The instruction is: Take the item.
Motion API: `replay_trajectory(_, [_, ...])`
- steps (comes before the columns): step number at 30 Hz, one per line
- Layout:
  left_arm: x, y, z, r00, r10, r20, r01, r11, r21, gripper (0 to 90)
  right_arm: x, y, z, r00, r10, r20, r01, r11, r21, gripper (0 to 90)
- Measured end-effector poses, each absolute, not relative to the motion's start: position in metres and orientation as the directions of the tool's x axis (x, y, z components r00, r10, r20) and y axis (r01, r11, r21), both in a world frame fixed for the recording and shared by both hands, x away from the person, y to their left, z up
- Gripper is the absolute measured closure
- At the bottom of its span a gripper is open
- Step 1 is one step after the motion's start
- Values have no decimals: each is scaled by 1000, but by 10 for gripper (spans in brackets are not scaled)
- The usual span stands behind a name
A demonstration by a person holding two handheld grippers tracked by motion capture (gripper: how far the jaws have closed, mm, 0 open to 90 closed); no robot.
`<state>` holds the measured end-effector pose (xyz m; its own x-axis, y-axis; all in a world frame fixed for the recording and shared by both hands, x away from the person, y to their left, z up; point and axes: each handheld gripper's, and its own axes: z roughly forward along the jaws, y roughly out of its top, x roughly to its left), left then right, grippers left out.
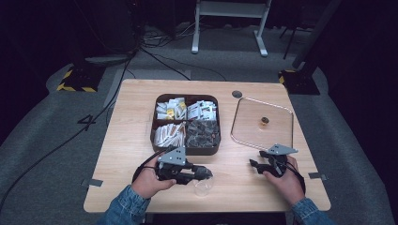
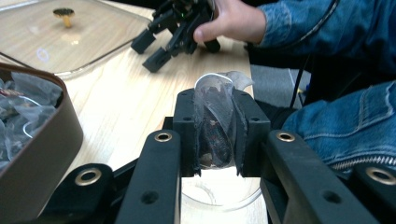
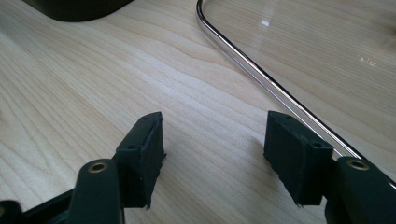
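Left claw (image 1: pixel 204 173) is clamped on a small clear packet (image 2: pixel 215 126) w/ dark bits inside; in the left gripper view the packet sits pinched between the two black pads, its top edge sticking up past them. The packet hangs right over a clear plastic cup (image 1: pixel 203 186), which stands on the worktop (image 1: pixel 131 140) near the front edge, approx 6 o'clock from the brown tray (image 1: pixel 155 136). In the high view the left claw points toward 3 o'clock, just above the cup's rim. The tray has four compartments: pale packets in the back two, tan sticks front-left, dark clear packets front-right. Right claw (image 1: pixel 256 166) stands apart, nothing between the pads; in the right gripper view bare wood shows in the gap, w/ the metal rim of the glass lid (image 3: pixel 280 91) just beyond at about 1 o'clock. The lid lies flat on the worktop at 3 o'clock from the tray, gold knob (image 1: pixel 264 121) up. Right hand (image 1: pixel 284 180) rests at the lid's near edge, well apart from the cup.
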<state>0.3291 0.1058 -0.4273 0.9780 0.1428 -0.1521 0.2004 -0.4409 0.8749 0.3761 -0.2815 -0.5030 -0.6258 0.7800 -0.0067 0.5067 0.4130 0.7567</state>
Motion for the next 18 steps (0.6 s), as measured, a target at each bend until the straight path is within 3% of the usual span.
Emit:
replay_trajectory(10, [328, 103, -432, 980, 152, -128, 188, -514, 837, 736, 376, -281, -503, -626, 779, -7, 507, 414, 756, 379])
replay_trajectory(13, [328, 103, -431, 977, 138, -159, 208, -493, 845, 615, 376, -281, -503, -627, 779, -6, 507, 414, 756, 378])
replay_trajectory(18, [328, 106, -428, 977, 144, -154, 205, -470, 859, 527, 376, -281, -503, -627, 779, -6, 507, 414, 756, 378])
